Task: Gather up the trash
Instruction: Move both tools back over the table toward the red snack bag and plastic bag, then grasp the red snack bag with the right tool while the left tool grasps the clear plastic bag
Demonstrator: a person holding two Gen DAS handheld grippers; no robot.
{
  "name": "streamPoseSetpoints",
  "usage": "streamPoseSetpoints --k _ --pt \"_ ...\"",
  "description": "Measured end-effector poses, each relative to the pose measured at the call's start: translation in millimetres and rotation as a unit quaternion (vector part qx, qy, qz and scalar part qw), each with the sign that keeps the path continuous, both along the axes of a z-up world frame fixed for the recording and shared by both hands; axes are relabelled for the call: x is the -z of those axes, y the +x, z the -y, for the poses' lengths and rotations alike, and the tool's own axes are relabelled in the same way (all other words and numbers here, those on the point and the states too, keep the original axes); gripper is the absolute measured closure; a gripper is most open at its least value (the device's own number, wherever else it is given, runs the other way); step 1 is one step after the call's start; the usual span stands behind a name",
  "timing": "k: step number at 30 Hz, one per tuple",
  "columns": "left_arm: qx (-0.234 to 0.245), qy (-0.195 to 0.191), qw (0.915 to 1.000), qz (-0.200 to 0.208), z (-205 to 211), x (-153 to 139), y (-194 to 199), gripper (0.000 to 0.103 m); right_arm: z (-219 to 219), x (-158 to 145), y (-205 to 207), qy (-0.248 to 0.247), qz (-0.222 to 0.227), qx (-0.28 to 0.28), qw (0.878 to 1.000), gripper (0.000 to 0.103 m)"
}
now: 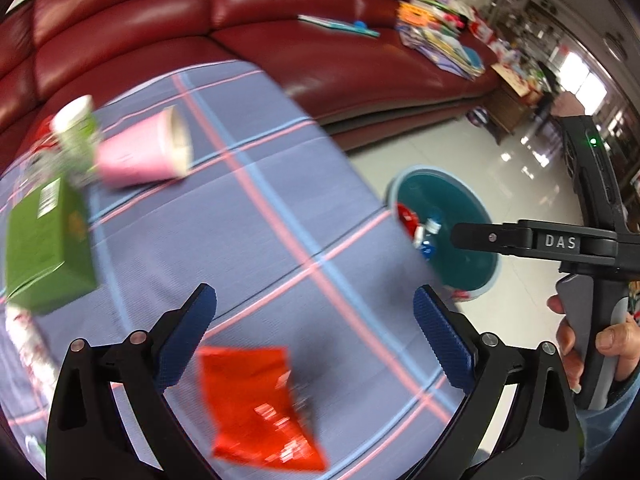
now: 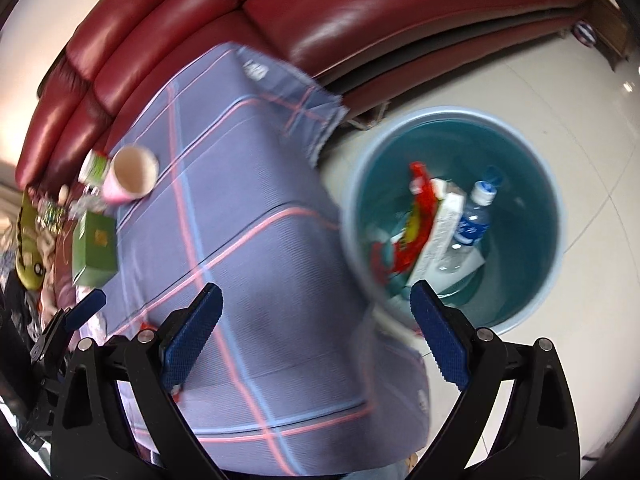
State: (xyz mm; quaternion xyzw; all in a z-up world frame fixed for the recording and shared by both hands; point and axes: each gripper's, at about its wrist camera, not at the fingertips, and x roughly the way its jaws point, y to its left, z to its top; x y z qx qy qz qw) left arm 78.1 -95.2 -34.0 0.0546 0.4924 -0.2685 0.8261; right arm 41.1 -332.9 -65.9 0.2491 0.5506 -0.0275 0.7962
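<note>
Now, table: I see the checked cloth of the table filling the space beneath and beyond both pairs of fingers.
Bin: teal bin on the floor, just beyond my right fingers, already holding a bottle, a carton and wrappers.
Green box: far off the left finger's outer side; stiff card, I judge light, best taken across its flat faces.
Pink cup: lying on its side well beyond the left fingers; thin and crushable, so I would pinch near the rim gently.
Red wrapper: flat on the cloth, directly between the left fingers and close in; crinkly, slippery, near weightless, so I'd nip a raised edge.
Left gripper: fingers spread wide, nothing held.
Right gripper: fingers apart, empty.
</note>
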Motion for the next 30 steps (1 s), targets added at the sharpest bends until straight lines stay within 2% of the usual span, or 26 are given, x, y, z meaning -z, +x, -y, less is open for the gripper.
streamPoseSetpoints --k 10,16,22,30 --pt "-0.059 -0.006 0.9982 0.015 -99 -5 -26 0.004 -104 -7 2 -0.009 -0.01 -0.08 0.997 0.012" --pt "-0.098 -0.005 0.9949 0.021 -162 -2 -35 0.004 -158 1 0 -0.019 -0.028 -0.123 0.992 0.012" --pt "-0.153 -0.024 0.9879 0.009 -209 6 -26 0.004 -194 15 3 -0.029 -0.045 -0.145 0.988 0.012" --pt "-0.187 -0.03 0.9819 0.001 -235 13 -12 0.004 -218 27 6 -0.059 -0.052 -0.159 0.984 0.012"
